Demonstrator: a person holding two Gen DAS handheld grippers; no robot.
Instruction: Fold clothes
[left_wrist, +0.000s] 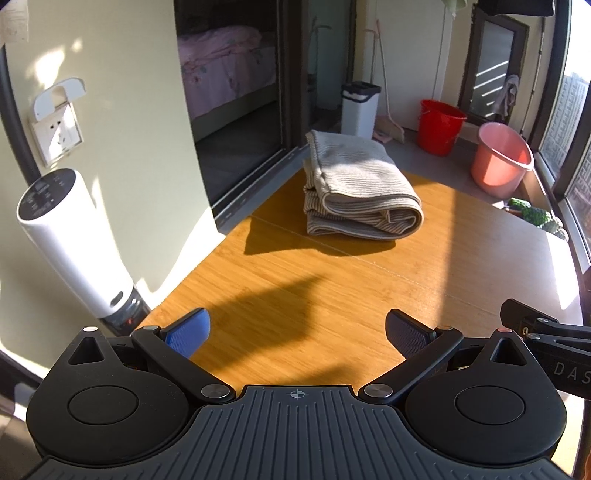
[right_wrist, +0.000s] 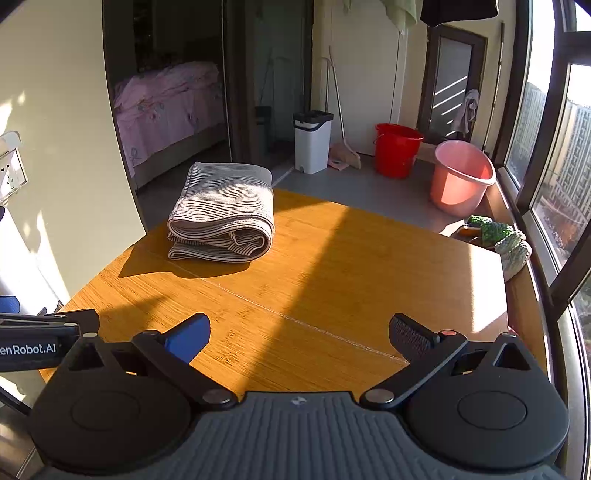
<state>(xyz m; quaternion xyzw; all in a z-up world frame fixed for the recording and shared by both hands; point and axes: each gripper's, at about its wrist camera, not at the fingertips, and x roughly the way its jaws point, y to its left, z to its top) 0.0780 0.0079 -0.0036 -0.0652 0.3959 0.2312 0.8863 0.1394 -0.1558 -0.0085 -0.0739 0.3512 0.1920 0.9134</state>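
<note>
Your left gripper (left_wrist: 297, 334) is released, its 2 fingers spread wide over the wooden table (left_wrist: 332, 295) and gripping nothing. Your right gripper (right_wrist: 299, 336) is likewise released and empty. The striped garment (right_wrist: 223, 216) lies folded at the table's far left corner, well apart from both grippers. Behind it, on the floor, stand 2 buckets (right_wrist: 397, 147) and a white bin (right_wrist: 312, 142).
</note>
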